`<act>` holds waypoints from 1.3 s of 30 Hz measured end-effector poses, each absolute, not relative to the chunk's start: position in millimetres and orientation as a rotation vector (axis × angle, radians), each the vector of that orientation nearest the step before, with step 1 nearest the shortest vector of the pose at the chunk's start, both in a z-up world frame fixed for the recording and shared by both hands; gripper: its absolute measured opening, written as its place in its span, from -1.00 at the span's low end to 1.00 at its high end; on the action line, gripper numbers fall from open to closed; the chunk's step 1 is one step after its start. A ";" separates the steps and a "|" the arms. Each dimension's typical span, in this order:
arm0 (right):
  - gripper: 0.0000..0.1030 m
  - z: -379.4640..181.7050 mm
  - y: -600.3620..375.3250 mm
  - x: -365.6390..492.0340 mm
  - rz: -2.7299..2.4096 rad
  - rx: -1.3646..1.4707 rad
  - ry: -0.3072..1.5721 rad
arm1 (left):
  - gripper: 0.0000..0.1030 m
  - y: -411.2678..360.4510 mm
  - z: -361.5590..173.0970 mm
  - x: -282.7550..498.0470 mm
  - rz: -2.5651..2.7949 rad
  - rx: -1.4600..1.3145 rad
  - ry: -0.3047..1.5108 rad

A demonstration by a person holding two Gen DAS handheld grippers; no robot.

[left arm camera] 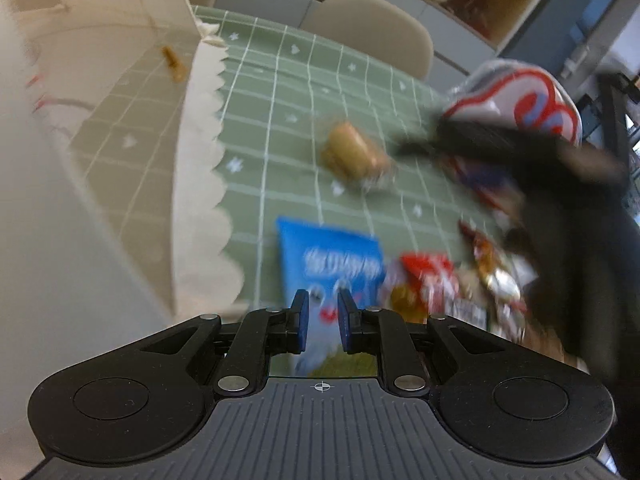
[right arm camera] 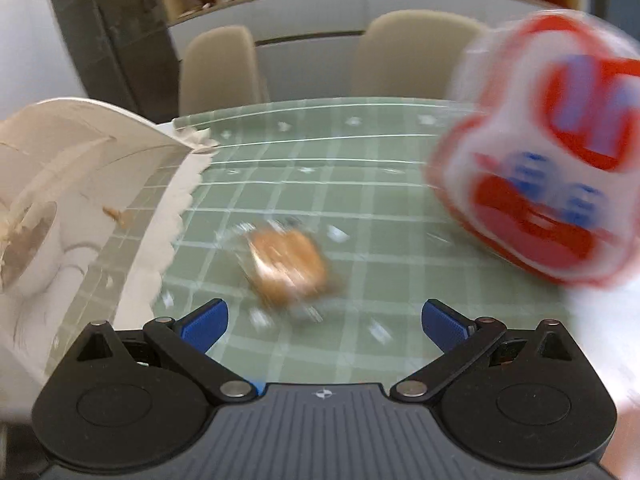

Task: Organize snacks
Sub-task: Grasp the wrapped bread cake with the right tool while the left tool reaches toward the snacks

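Left tool (left arm camera: 323, 322) is hanging pressed together and empty above the blue packet (left arm camera: 332, 268), which is lying flat on the bench (left arm camera: 280, 92) beside a mixed pile of wrappers (left arm camera: 460, 288). Right tool (right arm camera: 324, 326) is standing spread wide with nothing between its pads, pointing down at the wrapped bun (right arm camera: 286, 266), probably the next pick. The white bin (right arm camera: 120, 208) with the scalloped rim is sitting just left, handy as a drop point. The red-and-white bag (right arm camera: 544, 200) is sitting right of the bun, blurred.
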State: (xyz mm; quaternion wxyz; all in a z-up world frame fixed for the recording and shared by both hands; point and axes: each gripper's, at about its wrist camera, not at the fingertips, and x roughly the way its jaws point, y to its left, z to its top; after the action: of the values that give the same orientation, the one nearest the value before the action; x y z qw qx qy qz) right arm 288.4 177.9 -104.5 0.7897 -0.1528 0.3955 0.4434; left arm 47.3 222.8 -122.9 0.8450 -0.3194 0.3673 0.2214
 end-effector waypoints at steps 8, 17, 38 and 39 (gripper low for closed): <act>0.29 -151.1 248.2 280.2 0.951 -0.547 0.809 | -0.65 230.2 -135.3 9.3 0.479 -0.706 0.787; 0.27 -76.2 67.4 217.2 0.931 -0.445 0.844 | -0.65 261.4 -145.9 47.6 0.483 -0.771 0.706; 0.56 -124.0 -136.9 104.3 0.559 -0.162 0.907 | -0.50 217.0 -102.9 55.3 0.305 -0.639 0.679; 0.62 -126.3 -135.9 104.4 0.556 -0.154 0.904 | -0.50 220.2 -105.6 55.3 0.265 -0.700 0.695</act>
State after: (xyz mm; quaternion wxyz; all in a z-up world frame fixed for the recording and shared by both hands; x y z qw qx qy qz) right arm 104.4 -135.9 -126.3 0.8598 -0.0734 0.4305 0.2647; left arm 55.3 220.2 -105.6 0.8725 -0.3348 0.3328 0.1266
